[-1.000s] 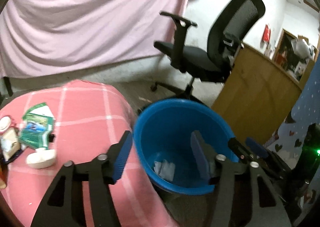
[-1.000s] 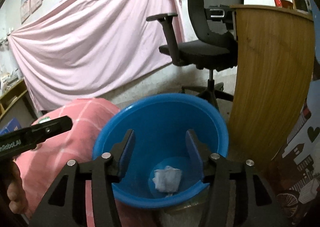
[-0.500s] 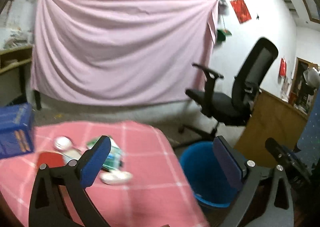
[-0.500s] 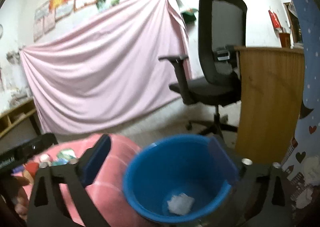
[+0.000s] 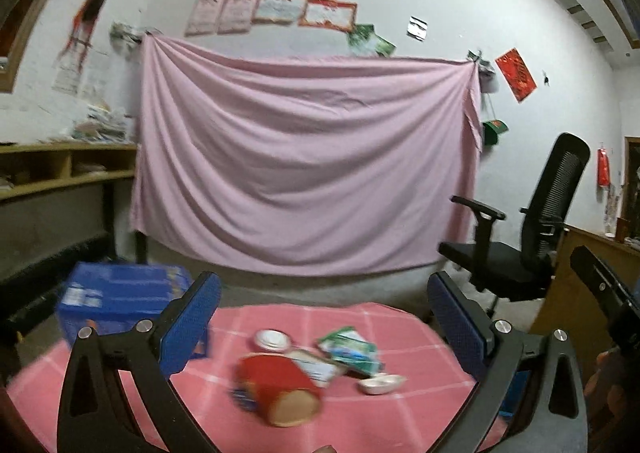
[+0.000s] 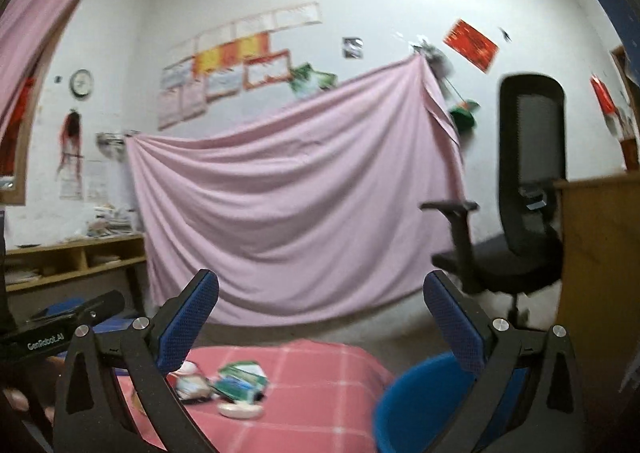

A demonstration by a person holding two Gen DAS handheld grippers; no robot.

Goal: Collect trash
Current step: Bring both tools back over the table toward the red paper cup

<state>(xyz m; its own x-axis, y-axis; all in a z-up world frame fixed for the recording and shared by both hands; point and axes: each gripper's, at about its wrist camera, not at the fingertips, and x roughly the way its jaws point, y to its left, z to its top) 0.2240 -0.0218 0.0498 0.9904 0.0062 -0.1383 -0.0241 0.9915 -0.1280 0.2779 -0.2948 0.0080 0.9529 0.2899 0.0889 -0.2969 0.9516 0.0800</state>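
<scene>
On the pink checked tablecloth (image 5: 360, 413) lies a tipped red can (image 5: 276, 385), a round white lid (image 5: 273, 340), a green wrapper (image 5: 349, 347) and a small white dish (image 5: 380, 383). My left gripper (image 5: 324, 317) hangs open above them, nothing between its blue pads. My right gripper (image 6: 320, 317) is open too and empty, held level. Below it, in the right wrist view, are the green wrapper (image 6: 240, 377), the white dish (image 6: 240, 410) and the blue trash bin (image 6: 424, 405) at the table's right edge.
A blue box (image 5: 120, 297) stands at the table's far left. A black office chair (image 5: 532, 245) and a wooden desk (image 6: 600, 273) are on the right. A pink sheet (image 5: 304, 173) hangs on the back wall, with shelves (image 5: 60, 173) to the left.
Both grippers have lifted from over the blue bin and swung left toward the table. Their jaws have spread wide. The crumpled white tissue stays in the bin.
</scene>
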